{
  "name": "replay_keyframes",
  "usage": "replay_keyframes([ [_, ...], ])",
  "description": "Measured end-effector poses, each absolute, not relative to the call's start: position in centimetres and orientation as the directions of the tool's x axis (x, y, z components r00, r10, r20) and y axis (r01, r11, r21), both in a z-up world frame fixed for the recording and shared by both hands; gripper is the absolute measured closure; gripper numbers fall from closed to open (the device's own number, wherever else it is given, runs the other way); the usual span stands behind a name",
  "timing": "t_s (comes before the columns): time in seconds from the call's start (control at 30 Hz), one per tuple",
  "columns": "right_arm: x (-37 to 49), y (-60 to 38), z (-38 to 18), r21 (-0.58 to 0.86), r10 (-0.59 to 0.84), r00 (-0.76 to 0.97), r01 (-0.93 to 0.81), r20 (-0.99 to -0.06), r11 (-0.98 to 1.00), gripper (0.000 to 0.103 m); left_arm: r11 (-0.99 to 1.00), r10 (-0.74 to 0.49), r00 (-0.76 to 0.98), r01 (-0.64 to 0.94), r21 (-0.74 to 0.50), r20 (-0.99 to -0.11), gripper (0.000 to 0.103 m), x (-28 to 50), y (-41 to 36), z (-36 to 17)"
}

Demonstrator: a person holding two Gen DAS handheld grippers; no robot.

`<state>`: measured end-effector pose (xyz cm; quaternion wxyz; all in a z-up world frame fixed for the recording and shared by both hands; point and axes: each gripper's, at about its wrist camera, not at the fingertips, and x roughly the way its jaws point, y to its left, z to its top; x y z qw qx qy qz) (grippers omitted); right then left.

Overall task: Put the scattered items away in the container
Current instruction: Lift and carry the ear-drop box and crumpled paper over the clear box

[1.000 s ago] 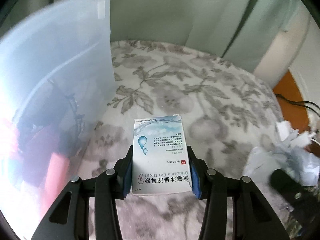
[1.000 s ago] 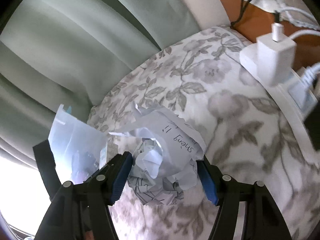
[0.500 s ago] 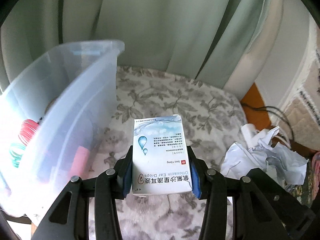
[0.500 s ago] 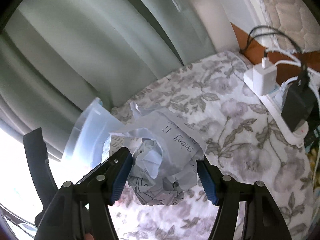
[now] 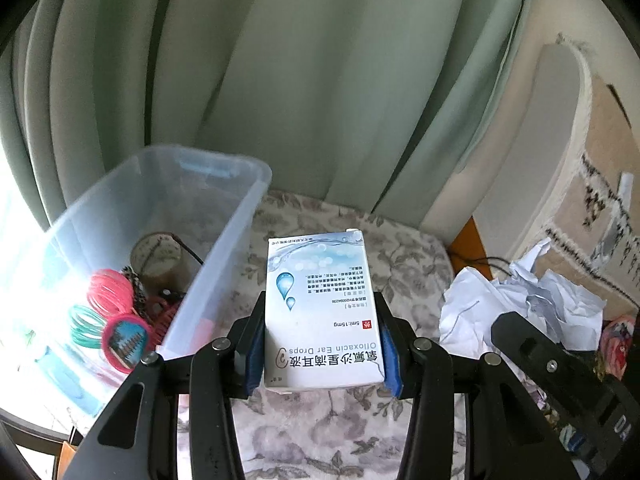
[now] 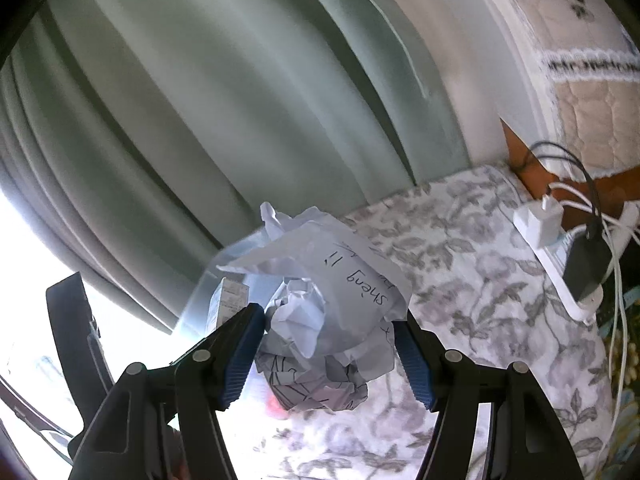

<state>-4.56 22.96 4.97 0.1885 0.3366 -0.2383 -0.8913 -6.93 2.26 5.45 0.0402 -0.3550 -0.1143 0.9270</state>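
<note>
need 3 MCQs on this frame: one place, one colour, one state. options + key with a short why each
1. Where is the clear bin relative to the ear drops box in the left wrist view?
A. To its left
B. To its right
C. Directly under it

2. What colour are the pads on the left tongs?
A. Red
B. Blue
C. Yellow

3. What state are the right tongs in?
A. Open and empty
B. Shut on a charger
C. Shut on the crumpled paper

Key:
1 A: the bin stands left of the box, on the floral cloth.
2 B: blue pads press on both sides of the box.
3 C: both pads press into the paper wad, which is held above the cloth.
</note>
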Motion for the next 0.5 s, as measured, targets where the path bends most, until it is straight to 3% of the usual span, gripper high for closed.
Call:
replay_keyframes([
  [0.5,-4.8,17.3,11.1,0.475,-0.53,-0.691,0.298,-0.491,-0.828,0.035,-0.964,0.123,-0.808,0.04,-0.261,-0.576,0.055,-3.5,-4.9,11.4],
])
